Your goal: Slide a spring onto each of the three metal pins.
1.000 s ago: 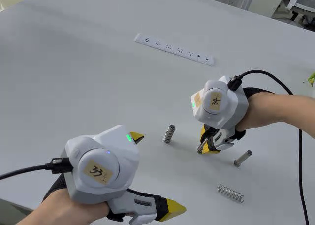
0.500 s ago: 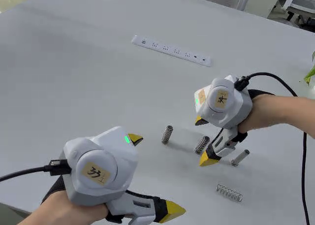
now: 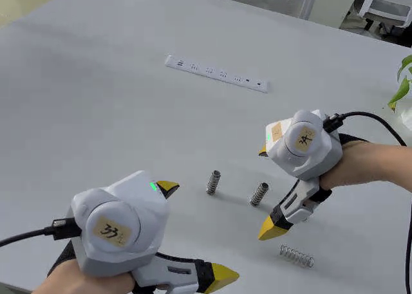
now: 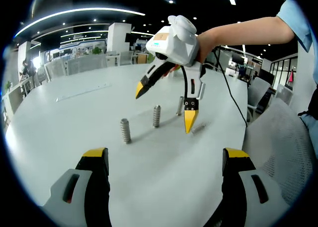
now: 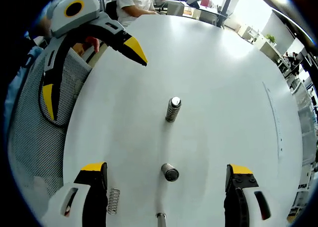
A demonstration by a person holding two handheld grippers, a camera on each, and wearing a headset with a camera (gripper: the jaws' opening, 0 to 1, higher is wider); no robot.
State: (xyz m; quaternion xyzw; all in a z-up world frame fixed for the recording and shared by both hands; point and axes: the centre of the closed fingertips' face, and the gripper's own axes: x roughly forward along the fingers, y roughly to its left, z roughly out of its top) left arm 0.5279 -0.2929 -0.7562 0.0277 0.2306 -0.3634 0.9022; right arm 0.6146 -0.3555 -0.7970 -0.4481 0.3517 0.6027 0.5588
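Observation:
Two pins with springs on them stand upright on the grey table point(image 3: 96, 101): one point(image 3: 213, 182) point(image 5: 172, 109) on the left, one point(image 3: 259, 193) point(image 5: 170, 172) just right of it. A bare metal pin point(image 5: 160, 218) point(image 4: 180, 106) stands close under my right gripper. A loose spring point(image 3: 297, 256) point(image 5: 114, 201) point(image 4: 199, 128) lies flat near it. My right gripper point(image 3: 266, 191) point(image 4: 165, 107) hangs open, jaws wide, above the second sprung pin, holding nothing. The left gripper point(image 3: 195, 233) point(image 5: 92, 75) is open and empty at the near left.
A white power strip point(image 3: 215, 73) lies across the far middle of the table. Green plant leaves point(image 3: 400, 82) reach in at the right edge. The right gripper's black cable point(image 3: 380, 123) runs off to the right.
My right gripper has opened, let go of the spring on the second pin, and lifted back toward the right. The spring stays on its pin. The left gripper has barely moved.

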